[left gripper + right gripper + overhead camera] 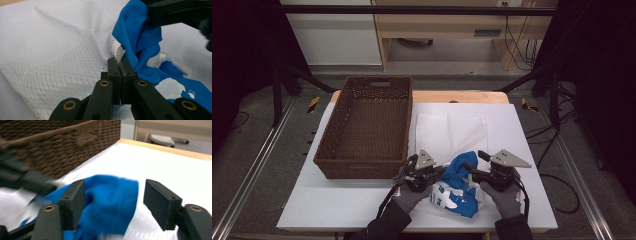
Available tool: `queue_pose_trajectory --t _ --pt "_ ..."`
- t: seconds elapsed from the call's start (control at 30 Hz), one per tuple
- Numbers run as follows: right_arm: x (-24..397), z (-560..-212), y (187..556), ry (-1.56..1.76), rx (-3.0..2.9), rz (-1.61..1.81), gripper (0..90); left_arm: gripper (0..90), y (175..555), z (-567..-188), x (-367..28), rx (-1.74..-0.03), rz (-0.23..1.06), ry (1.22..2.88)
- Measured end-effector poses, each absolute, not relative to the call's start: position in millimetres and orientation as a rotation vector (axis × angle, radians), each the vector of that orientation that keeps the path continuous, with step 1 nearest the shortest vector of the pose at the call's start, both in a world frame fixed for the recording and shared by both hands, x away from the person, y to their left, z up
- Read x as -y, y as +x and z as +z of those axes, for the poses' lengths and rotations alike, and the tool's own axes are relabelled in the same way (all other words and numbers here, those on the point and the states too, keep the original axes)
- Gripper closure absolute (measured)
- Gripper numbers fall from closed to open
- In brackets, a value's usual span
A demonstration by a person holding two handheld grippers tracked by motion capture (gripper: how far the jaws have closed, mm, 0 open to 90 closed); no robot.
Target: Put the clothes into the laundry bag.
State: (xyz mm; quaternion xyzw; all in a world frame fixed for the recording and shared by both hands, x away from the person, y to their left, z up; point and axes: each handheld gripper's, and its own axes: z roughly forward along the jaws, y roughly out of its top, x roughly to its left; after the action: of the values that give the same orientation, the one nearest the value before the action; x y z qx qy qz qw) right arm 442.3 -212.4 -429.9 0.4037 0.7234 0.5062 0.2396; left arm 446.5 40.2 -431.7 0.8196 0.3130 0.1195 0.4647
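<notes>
A blue garment [462, 167] with a white print lies bunched at the front of the table, partly on a white mesh bag [452, 130]. My left gripper [439, 172] is shut on the bag's hemmed edge [119, 53], right beside the blue garment [140, 42]. The mesh bag [50, 45] spreads out flat beyond the jaws. My right gripper [476, 161] stands open over the garment's right side. In the right gripper view the blue garment [110, 195] sits between the spread pads [75, 200] of the right gripper [113, 200], with a clear gap on the right side.
A brown wicker basket [357, 167] stands empty just left of the hands, its wall [50, 150] close behind the garment. The white table cover [337, 205] runs to a wooden edge [462, 96] at the back. Dark frame rails flank the table.
</notes>
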Motion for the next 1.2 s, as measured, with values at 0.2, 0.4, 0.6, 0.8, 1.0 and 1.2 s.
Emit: queue_pose_trajectory --t 0.2,0.4,0.6,0.8,1.0,1.2 --pt "202.6 -447.9 462.0 1.149 -2.162 1.373 59.7 88.7 447.5 -433.0 -39.3 -0.770 0.294 2.018" --pt "203.5 -432.1 432.4 0.984 -2.223 1.438 82.7 88.7 449.5 -430.6 -39.6 -0.782 0.300 2.010" --pt "179.2 -442.6 408.8 0.846 -2.376 1.428 82.5 88.7 450.5 -421.8 -36.3 -0.779 0.294 1.983" --pt "159.0 -454.7 428.0 0.937 -2.320 1.270 77.2 88.7 437.2 -411.4 -36.0 -0.721 0.307 1.963" --pt "155.8 -458.1 442.3 1.032 -2.220 1.183 66.5 88.7 435.1 -420.9 -38.9 -0.729 0.308 1.986" --pt "174.8 -445.6 422.6 0.959 -2.269 1.303 47.2 88.7 440.8 -428.8 -39.6 -0.758 0.297 1.998"
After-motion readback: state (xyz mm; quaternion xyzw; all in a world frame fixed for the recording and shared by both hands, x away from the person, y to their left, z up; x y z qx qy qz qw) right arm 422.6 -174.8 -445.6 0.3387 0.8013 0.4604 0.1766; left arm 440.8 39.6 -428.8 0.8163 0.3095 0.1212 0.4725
